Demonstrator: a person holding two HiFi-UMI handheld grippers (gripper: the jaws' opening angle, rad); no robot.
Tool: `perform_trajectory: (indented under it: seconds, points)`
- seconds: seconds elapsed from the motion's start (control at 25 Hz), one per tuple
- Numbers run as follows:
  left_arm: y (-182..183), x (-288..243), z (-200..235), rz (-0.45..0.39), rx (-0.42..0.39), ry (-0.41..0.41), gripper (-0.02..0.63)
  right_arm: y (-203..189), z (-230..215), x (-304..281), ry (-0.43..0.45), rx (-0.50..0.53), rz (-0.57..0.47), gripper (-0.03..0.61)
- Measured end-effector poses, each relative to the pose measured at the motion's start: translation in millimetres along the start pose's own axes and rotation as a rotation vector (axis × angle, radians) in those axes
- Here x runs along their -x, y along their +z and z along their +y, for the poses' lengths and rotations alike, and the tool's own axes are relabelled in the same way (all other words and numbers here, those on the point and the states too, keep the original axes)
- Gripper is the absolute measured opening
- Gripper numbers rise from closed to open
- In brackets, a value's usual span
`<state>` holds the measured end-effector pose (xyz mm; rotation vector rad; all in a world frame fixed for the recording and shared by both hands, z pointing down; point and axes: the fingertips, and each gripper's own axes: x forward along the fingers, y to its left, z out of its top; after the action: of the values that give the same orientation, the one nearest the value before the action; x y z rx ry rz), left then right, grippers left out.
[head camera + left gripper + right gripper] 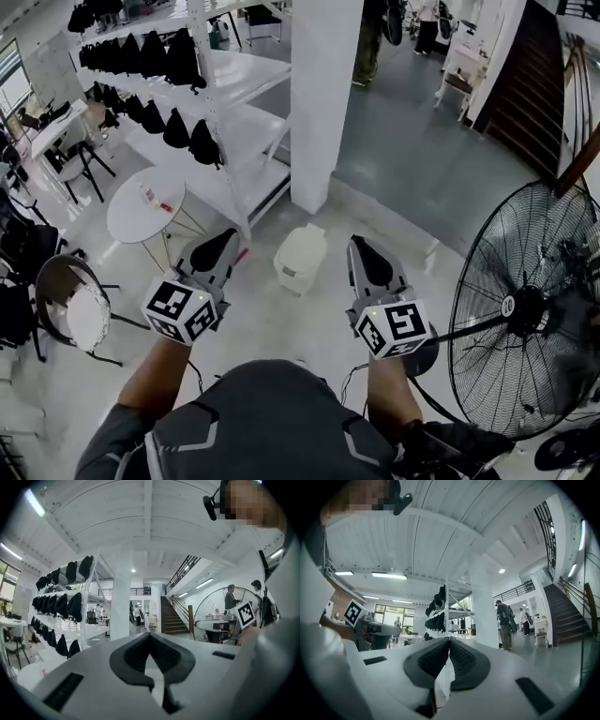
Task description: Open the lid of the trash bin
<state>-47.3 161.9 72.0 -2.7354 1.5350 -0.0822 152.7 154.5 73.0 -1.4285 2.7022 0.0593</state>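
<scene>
**Approach: bin ahead, lid closed, both claws empty**

I am standing over the white trash bin (pixel 300 259), which is sitting on the pale floor (pixel 281 328) straight ahead of me, just near of the white pillar (pixel 323 94). Its lid (pixel 305 239) is lying flat and closed, so I judge the opening as not yet begun.

I am holding my left gripper (pixel 225 242) to the left of the bin and my right gripper (pixel 364 246) to its right. Both are apart from it and touching nothing. In each gripper view the two dark pads are meeting at their tips with nothing between them: both claws are pinched closed and empty.

Both gripper cameras are looking out level across the room, at the shelving rack (pixel 225 84) and the ceiling, and neither is showing the bin. I read this as a carrying pose, with the claws flanking the bin so that either can come down on it.

The round table (pixel 145 206) is standing to the left and the large floor fan (pixel 525 309) close on my right, so I am judging the right side as the tighter one for swinging down.

Next need, as I judge it: tip a claw down toward the lid edge. I cannot tell from here where the lid's lip or hinge is.
</scene>
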Motion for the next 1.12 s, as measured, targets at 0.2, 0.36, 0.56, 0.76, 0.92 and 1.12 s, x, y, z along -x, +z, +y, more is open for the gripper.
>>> perform_trajectory:
  seconds: [0.2, 0.36, 0.56, 0.76, 0.92, 1.12]
  points:
    - [-9.0, -39.2, 20.9, 0.032, -0.029, 0.007, 0.008, -19.1, -28.8, -35.1, 0.021, -0.014, 0.016, 0.026]
    - [-29.9, -66.7, 46.1, 0.054, -0.001, -0.006, 0.008, -44.5, -38.8, -68.6, 0.016, -0.017, 0.058, 0.026]
    - [-60.4, -113.2, 94.7, 0.079, 0.029, -0.082, 0.008, -74.4, -55.1, -118.9, -0.063, -0.023, 0.091, 0.026]
    - [-68.6, -163.9, 164.4, 0.09, 0.034, -0.158, 0.008, -93.7, -69.7, -180.1, -0.15, -0.027, 0.103, 0.026]
    - [-77.6, -195.7, 200.5, 0.107, 0.057, -0.234, 0.008, -114.7, -74.4, -211.6, -0.222, -0.036, 0.166, 0.026]
    - [-104.3, -223.4, 232.7, 0.129, 0.055, -0.296, 0.008, -153.7, -74.7, -243.6, -0.278, -0.056, 0.227, 0.026]
